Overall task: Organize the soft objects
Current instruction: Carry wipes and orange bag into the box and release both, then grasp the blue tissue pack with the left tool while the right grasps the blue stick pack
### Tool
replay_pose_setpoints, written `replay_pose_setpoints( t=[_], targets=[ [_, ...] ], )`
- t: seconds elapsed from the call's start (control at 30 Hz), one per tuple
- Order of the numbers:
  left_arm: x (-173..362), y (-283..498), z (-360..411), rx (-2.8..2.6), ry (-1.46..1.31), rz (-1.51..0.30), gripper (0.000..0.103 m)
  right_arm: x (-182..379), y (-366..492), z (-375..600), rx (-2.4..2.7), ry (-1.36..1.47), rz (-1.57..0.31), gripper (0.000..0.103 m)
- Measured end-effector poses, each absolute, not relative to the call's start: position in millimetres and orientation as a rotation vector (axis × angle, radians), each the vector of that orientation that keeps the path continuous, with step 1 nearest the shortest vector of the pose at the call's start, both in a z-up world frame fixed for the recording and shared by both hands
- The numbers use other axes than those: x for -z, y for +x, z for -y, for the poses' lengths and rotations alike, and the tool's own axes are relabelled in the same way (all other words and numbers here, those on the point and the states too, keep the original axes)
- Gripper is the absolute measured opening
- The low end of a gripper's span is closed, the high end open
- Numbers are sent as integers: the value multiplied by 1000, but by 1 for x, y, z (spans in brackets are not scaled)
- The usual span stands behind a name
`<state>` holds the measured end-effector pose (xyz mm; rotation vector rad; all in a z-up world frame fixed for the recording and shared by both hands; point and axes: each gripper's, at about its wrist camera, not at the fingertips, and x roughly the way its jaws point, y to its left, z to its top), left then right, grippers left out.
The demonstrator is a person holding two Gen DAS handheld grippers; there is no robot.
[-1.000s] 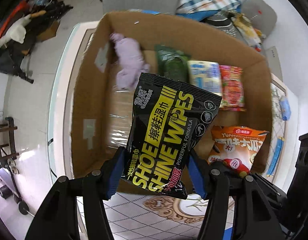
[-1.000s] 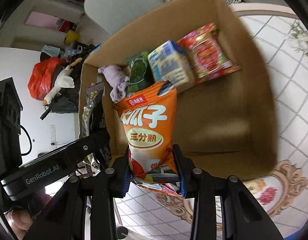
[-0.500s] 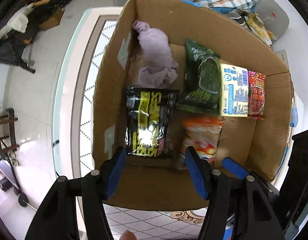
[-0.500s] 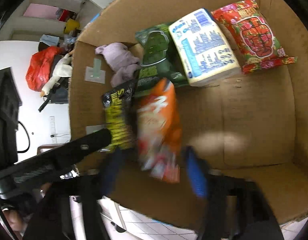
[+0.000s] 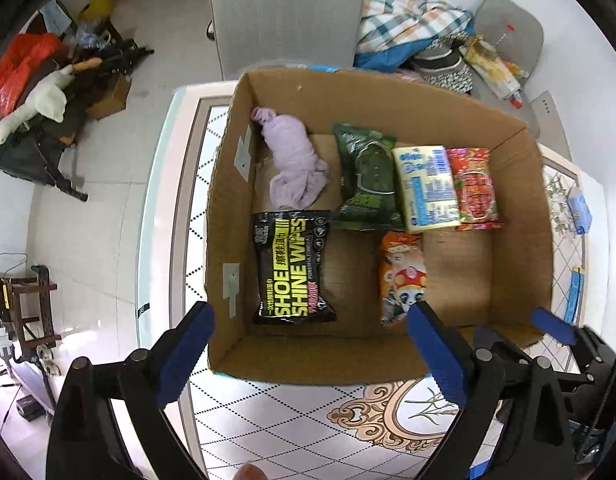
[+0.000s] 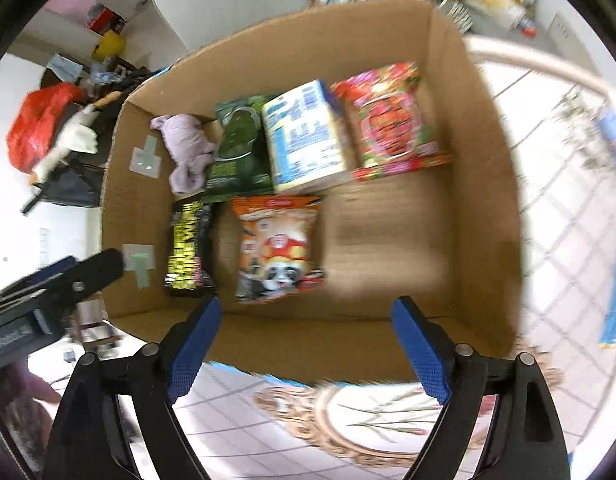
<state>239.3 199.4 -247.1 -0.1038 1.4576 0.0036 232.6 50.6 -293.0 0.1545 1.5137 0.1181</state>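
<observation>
From my left wrist camera I look straight down into the cardboard box [image 5: 519,240] on the patterned table [image 5: 292,416]. My left gripper [image 5: 309,326] has just been opening and its blue pads now stand wide apart with nothing between them — the black shoe shine wipes pack [image 5: 294,266] lies flat on the box floor by the left wall. Beyond it sits the lilac cloth [image 5: 294,162] in the far left corner. Along the far wall run the green pouch [image 5: 365,178], the yellow-and-blue pack [image 5: 427,186] and the red snack bag [image 5: 475,188], side by side and touching. The orange snack bag [image 5: 401,276] lies just in front of the green pouch.

From my right wrist camera, somewhat blurred, my right gripper [image 6: 306,320] has also just been opening; its jaws gape wide over the near box wall, empty. The orange snack bag [image 6: 278,250] rests on the box floor just beside the wipes pack [image 6: 190,250]. The left gripper's black body [image 6: 60,292] shows at the left edge. The right part of the box floor is bare cardboard.
</observation>
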Motion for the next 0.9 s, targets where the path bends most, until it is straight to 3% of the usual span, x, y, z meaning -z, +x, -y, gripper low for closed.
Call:
replay_pose_setpoints(
  t=[0.03,0.43,0.9],
  targets=[
    [244,236,-197,-4,-98,-1441,99,289,230,-47,-105,131,-1504,103],
    [199,193,-180,-20,-84,-1335,100,220,187,-23,-42,-25,-1387,103],
    [143,149,-165,-4,-84,-1250,100,151,132,-10,-112,18,-1271,103]
  ],
)
